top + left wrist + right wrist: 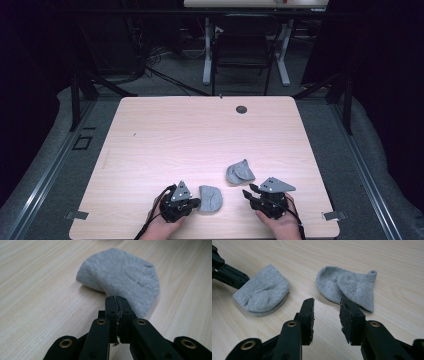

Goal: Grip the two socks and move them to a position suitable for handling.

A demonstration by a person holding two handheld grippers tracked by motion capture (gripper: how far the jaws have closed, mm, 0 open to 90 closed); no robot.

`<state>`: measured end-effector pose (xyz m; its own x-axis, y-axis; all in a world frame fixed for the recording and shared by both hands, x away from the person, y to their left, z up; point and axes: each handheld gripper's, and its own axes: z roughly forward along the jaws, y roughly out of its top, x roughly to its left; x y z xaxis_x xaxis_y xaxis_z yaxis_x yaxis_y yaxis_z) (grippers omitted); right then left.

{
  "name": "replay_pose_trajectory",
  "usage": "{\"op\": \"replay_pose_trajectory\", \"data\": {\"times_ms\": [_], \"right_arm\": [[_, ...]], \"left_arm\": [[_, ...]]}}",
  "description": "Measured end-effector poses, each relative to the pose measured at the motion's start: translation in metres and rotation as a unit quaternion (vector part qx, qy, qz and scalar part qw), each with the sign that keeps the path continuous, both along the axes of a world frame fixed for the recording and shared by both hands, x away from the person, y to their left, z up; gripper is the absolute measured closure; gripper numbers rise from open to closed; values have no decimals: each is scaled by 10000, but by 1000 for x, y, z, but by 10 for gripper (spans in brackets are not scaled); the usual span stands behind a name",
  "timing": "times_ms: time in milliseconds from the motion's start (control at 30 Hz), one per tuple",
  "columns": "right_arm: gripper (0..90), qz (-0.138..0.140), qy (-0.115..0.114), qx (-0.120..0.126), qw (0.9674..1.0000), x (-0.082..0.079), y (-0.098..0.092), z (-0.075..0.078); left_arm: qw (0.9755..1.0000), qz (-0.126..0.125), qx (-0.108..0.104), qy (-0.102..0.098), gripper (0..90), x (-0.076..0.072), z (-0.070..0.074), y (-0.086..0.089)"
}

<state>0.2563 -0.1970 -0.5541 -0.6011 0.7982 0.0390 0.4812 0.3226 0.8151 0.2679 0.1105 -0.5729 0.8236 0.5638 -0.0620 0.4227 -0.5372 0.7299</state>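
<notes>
Two grey socks lie on the wooden table (200, 135). The folded sock (210, 198) (120, 272) (262, 291) rests flat near the front edge. My left gripper (197, 202) (116, 298) (245, 280) is at its near edge, its jaws pressed together on the hem. The second sock (240, 172) (347, 285) lies crumpled a little farther back and to the right, its cuff turned up. Just in front of that sock, my right gripper (248, 191) (327, 302) stands open, with nothing between its pads and no contact with the cloth.
A dark round grommet (241, 109) is set into the table near its far edge. Beyond the table stand a chair (242, 50) and white desk legs (206, 55). Metal rails run along the floor on both sides.
</notes>
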Motion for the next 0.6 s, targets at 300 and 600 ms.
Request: {"op": "replay_pose_trajectory", "data": {"times_ms": [300, 600], "right_arm": [[640, -18, -18, 18, 10000, 0, 0, 0], [643, -11, -7, -6, 10000, 0, -1, 1]], "left_arm": [[9990, -56, -342, -287, 782, 10, 17, -9], [9998, -84, -150, -137, 775, 15, 0, -15]]}}
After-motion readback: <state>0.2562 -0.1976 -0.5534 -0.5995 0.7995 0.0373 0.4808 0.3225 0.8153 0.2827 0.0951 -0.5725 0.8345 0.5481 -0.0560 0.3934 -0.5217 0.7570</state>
